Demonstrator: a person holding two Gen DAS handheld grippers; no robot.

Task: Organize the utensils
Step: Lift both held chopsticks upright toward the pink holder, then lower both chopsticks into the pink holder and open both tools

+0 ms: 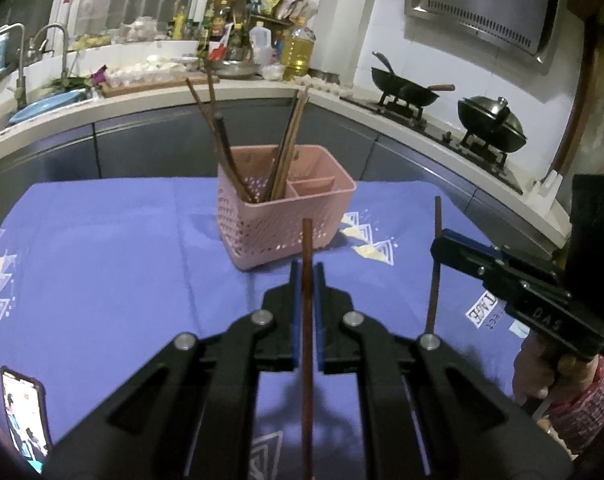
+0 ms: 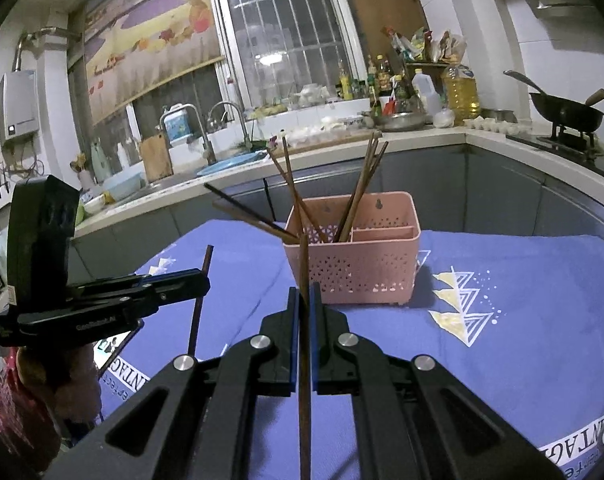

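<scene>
A pink perforated utensil basket (image 1: 278, 220) (image 2: 357, 264) stands on the blue tablecloth with several brown chopsticks (image 1: 284, 148) (image 2: 361, 192) leaning in its large compartment. My left gripper (image 1: 306, 276) is shut on a brown chopstick (image 1: 307, 320), held upright in front of the basket. My right gripper (image 2: 305, 300) is shut on another brown chopstick (image 2: 304, 320), also upright before the basket. Each gripper shows in the other's view, the right one (image 1: 437, 244) with its chopstick (image 1: 434, 268), the left one (image 2: 202, 280) with its chopstick (image 2: 200, 300).
The blue tablecloth (image 1: 102, 260) (image 2: 521, 280) covers the table. A phone (image 1: 24, 416) lies at its near left edge. Behind runs a kitchen counter with a sink (image 2: 222, 164), bottles (image 1: 298, 48) and woks on a stove (image 1: 405, 88).
</scene>
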